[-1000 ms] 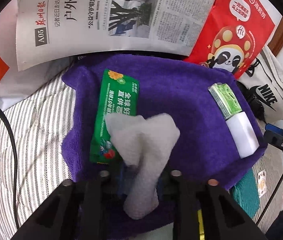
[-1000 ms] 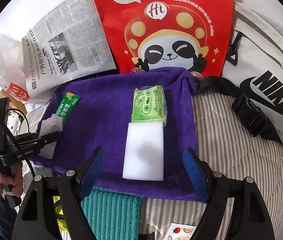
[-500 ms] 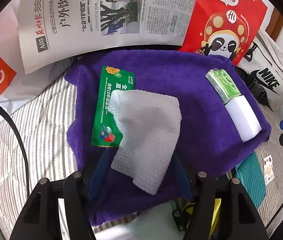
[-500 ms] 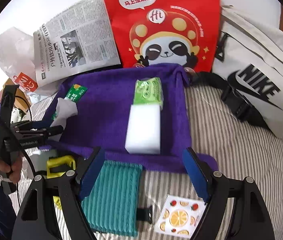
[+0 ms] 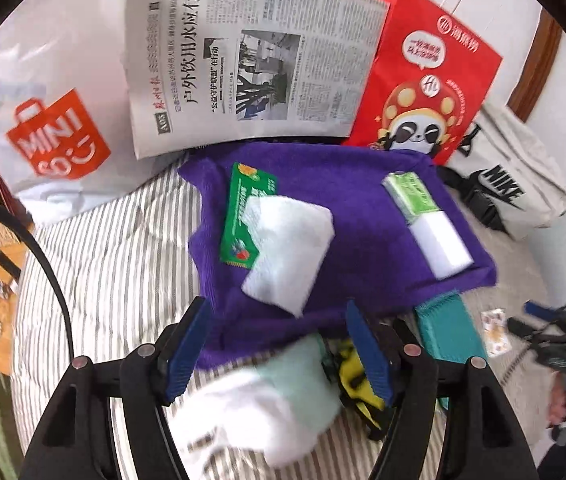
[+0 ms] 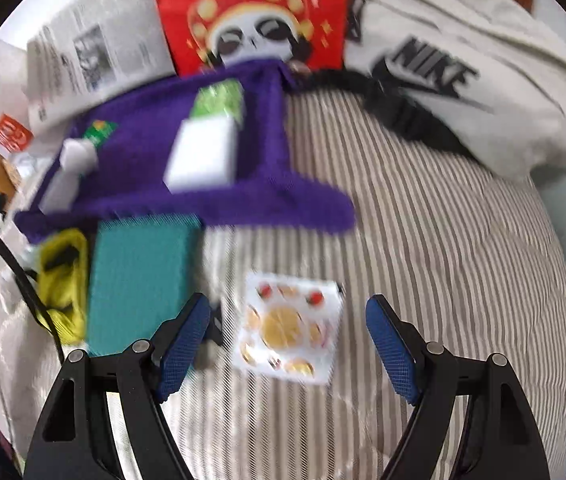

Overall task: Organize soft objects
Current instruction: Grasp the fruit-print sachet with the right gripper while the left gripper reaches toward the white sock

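Left wrist view: the purple towel (image 5: 363, 200) lies spread on the striped bedding (image 5: 123, 264). On the towel's left half a white cloth (image 5: 287, 248) lies flat, partly covering a green packet (image 5: 243, 208). On the towel's right half a green tissue pack (image 5: 411, 192) touches a white sponge (image 5: 443, 246) just below it. The left gripper (image 5: 279, 354) hangs over the towel's near edge; its jaws have just been opening and now stand spread with nothing gripped between them. Below the towel's near edge lie a teal cloth (image 5: 447, 332) and a blurred pale bundle (image 5: 275, 400).

Right wrist view: the picture is blurred. The right gripper (image 6: 287, 344) has its jaws spread wide on either side of a fruit-print packet (image 6: 287, 332), not touching it. The packet lies on the bedding below the towel's (image 6: 155, 148) near edge, just right of the teal cloth (image 6: 139, 280). A yellow item (image 6: 63, 276) lies left of that cloth.
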Motion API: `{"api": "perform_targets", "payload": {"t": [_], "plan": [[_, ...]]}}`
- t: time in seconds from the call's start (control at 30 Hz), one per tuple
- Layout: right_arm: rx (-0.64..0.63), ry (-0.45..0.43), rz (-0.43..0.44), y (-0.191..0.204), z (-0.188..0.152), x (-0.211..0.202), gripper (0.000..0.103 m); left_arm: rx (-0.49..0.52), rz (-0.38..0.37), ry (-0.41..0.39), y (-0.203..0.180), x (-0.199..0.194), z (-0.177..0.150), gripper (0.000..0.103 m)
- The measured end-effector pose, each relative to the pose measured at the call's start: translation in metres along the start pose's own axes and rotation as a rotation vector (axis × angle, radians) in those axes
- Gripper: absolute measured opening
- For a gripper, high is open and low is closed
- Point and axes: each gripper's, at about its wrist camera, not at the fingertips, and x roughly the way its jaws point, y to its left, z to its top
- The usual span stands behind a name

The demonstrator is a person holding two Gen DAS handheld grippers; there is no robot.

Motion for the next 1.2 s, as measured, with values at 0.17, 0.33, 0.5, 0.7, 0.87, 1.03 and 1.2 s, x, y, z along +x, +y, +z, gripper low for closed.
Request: {"api": "perform_targets", "payload": {"t": [0.17,0.33,0.5,0.7,0.87,1.03,1.2], "plan": [[0.04,0.016,0.003,-0.003,-0.016,0.012,0.08,-0.016,0.018,0.0,0.003,-0.011,-0.018,0.068],[0.006,-0.001,-0.07,0.007,-0.02,0.025,0.078,-0.035,0.019,0.009,0.007,-0.013,-0.035,0.068],[-0.002,-0.074,-0.067,0.005,-0.023,0.023,0.07,-0.068,0.029,0.035,0.016,-0.008,-0.051,0.068],[0.001,-0.037,-0.047,-0.008,-0.024,0.014,0.05,-0.096,0.021,0.045,0.023,-0.007,-0.065,0.068],[-0.006,-0.058,-0.056,-0.009,-0.029,0.013,0.05,-0.131,-0.009,0.041,0.029,-0.007,-0.071,0.068],[0.039,-0.049,0.007,-0.013,-0.026,0.005,0.026,-0.116,0.004,0.044,0.03,-0.01,-0.076,0.068],[0.005,-0.035,0.016,-0.008,-0.025,0.001,0.011,-0.127,-0.014,0.023,0.036,-0.021,-0.08,0.068]]}}
